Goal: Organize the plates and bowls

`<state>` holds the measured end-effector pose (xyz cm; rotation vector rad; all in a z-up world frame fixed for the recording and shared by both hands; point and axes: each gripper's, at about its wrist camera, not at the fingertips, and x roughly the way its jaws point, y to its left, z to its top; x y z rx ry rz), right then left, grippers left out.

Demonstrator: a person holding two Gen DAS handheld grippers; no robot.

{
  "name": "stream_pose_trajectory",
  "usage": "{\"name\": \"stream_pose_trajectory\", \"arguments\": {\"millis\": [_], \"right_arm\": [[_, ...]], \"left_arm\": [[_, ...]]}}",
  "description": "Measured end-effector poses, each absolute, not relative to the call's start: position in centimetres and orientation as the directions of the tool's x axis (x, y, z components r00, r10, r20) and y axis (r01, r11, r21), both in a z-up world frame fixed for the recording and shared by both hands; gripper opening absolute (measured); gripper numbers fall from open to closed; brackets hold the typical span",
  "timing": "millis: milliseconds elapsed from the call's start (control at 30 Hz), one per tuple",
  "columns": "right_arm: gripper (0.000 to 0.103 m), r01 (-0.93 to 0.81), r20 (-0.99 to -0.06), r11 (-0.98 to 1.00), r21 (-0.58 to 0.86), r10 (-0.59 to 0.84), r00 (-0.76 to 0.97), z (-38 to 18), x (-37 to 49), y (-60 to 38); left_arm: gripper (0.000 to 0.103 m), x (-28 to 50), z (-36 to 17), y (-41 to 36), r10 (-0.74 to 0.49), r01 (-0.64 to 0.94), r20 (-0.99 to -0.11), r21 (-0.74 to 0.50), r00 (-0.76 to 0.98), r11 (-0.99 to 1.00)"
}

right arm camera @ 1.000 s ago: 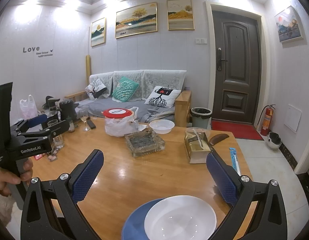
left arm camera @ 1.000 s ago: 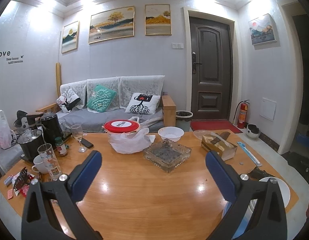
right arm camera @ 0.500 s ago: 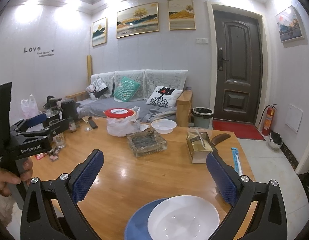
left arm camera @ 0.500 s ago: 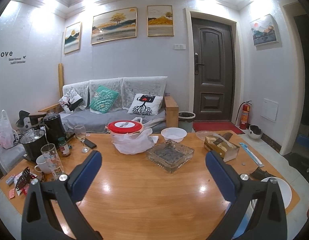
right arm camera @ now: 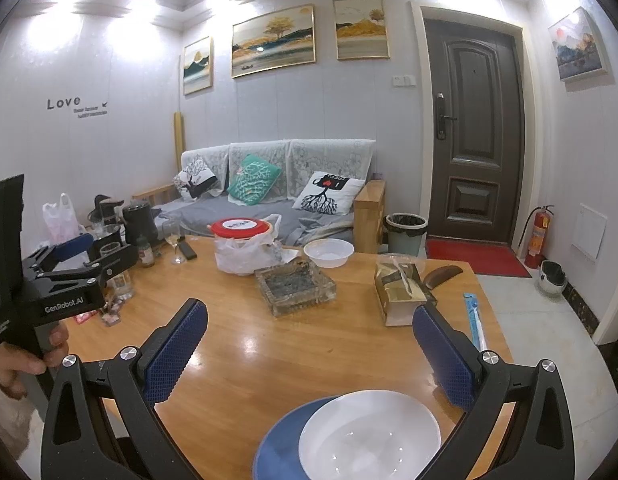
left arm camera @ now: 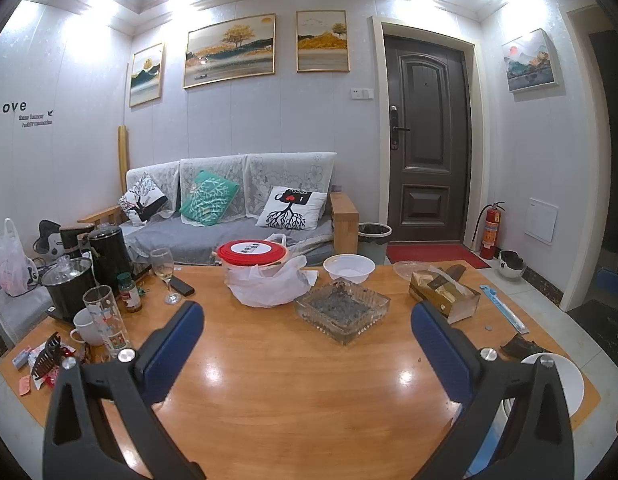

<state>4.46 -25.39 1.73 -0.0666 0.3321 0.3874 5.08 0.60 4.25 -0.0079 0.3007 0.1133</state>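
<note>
Wooden bench (left arm camera: 293, 380), glossy orange-brown top, rectangular, ceiling lights reflecting off it. Landmark: square cut-glass ashtray (left arm camera: 342, 309) mid-bench, thick ribbed walls, dark ash inside.

Behind the ashtray to the left: round tub with a red lid (left arm camera: 251, 251) sitting in a crumpled white plastic bag. Right of the ashtray: gold foil tissue box (left arm camera: 443, 293), rectangular, top torn open. Nearer than the ashtray, at the near right edge: round matte blue plate (right arm camera: 283, 446) with a smooth glossy white plate (right arm camera: 369, 434) stacked on it, off-centre toward the right. Directly behind the ashtray: round white bowl (left arm camera: 348, 268), thin-walled. Far left of the ashtray: stemmed wine glass (left arm camera: 165, 274) with pale liquid, plus a tall printed tumbler (left arm camera: 107, 320).

Left claw (left arm camera: 307, 332): spread wide, nothing between the blue ribbed pads, level over the bench nearer than the ashtray. In the right wrist view its black body is gripped by a hand (right arm camera: 17, 354) at the left, pointing at the bench.

Right claw (right arm camera: 309, 340): spread wide, holding nothing, above the stacked plates, blue textured pads either side of the white plate's far rim, not touching.
</note>
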Motion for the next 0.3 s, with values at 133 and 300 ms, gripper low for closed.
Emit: {"name": "stream_pose_trajectory", "arguments": {"millis": [133, 300], "right_arm": [[0.102, -0.383, -0.332, 0.924, 0.000, 0.361, 0.871, 1.67, 4.30, -25.23], [0.102, -0.382, -0.331, 0.924, 0.002, 0.361, 0.872, 1.81, 4.50, -25.42]], "left_arm": [[0.103, 5.02, 4.24, 0.60, 0.112, -0.115, -0.293, 0.008, 0.949, 0.993], [0.103, 5.08, 4.29, 0.65, 0.116, -0.120, -0.296, 0.005, 0.948, 0.993]]}}
